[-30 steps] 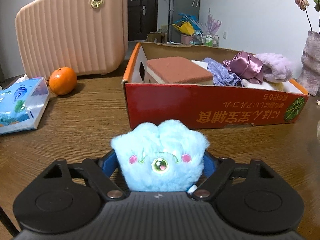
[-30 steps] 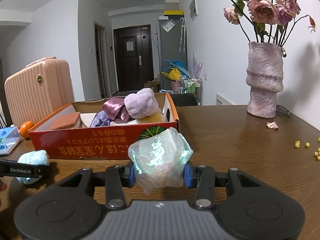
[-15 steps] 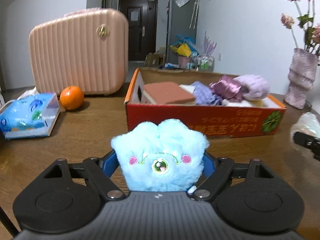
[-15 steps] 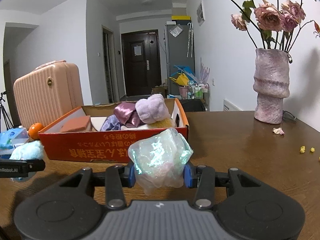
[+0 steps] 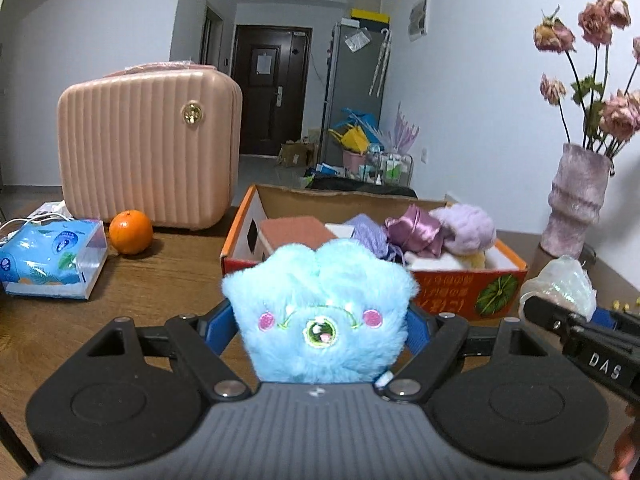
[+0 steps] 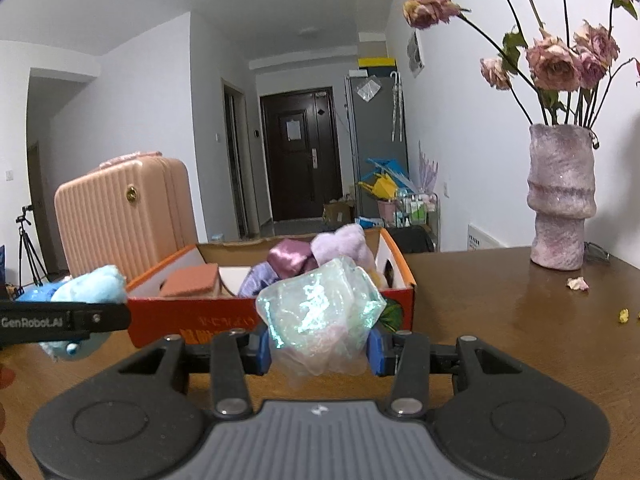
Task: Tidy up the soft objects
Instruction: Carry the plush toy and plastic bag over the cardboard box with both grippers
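**A:** How far along were you at that point?

**B:** You had both hands loaded. Your left gripper [image 5: 320,320] was clamped on the fluffy pale-blue plush toy with pink cheeks [image 5: 320,304], its pads pressed into the fur on both sides. Your right gripper [image 6: 318,346] was closed tight on the crinkled iridescent plastic-wrapped soft bundle [image 6: 320,312]. Neither thing was in the shallow red and orange cardboard box [image 5: 472,292] yet; it sat ahead of both grippers, just beyond the held things.

**A:** And what was already in it?

**B:** A rust-brown sponge block [image 5: 294,232] at the end ahead and left of your left gripper, then a lilac knitted cloth [image 5: 368,234], a mauve satin scrunchie [image 5: 416,228] and a fuzzy lavender piece [image 5: 466,226] further right. I judged the task well advanced: those were stowed, and the two in your jaws were left to drop in. I saw no other loose soft thing, though the views were narrow.

**A:** Any writing you could read?

**B:** Your right gripper's finger read "DAS" in the left view; your left gripper's finger read "GenRobot.AI" in the right view. The box front carried orange characters, upside down to you, which I couldn't read.
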Action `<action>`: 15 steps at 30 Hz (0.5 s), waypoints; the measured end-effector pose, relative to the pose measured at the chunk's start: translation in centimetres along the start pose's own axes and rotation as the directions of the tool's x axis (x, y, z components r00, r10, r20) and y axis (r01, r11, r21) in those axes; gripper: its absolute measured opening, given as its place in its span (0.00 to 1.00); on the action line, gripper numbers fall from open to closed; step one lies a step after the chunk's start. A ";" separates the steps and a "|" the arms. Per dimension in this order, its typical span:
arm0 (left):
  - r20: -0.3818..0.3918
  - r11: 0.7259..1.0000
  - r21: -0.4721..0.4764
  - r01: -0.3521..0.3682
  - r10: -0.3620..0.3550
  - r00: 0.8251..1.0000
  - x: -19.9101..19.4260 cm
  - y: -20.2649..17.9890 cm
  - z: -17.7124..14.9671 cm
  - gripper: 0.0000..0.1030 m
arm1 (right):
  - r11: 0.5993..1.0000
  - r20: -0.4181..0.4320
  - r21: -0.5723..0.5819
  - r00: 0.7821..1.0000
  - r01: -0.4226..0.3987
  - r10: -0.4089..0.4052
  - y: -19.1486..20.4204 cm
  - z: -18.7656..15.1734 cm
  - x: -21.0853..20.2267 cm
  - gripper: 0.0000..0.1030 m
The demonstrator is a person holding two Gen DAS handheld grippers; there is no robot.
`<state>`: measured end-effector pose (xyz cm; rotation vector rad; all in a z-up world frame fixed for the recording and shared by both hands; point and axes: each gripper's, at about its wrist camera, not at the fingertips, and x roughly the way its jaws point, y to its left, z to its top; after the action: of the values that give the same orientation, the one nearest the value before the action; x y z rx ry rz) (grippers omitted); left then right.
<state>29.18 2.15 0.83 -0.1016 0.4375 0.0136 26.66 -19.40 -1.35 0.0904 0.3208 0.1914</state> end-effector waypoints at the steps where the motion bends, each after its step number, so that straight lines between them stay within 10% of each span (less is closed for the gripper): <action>1: 0.007 1.000 -0.004 -0.001 0.001 1.000 -0.1 0.0 0.2 0.80 | 1.000 0.007 0.001 1.000 0.000 0.000 0.1 0.1 0.0 0.42; 15: 0.086 1.000 -0.030 -0.009 0.012 0.996 0.2 -0.3 2.6 0.80 | 1.000 0.096 -0.016 0.995 0.009 -0.008 1.6 1.9 1.5 0.42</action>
<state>30.47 2.09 3.15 -0.1270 0.3514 0.0347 28.39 -17.66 0.22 0.0820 0.2243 0.1805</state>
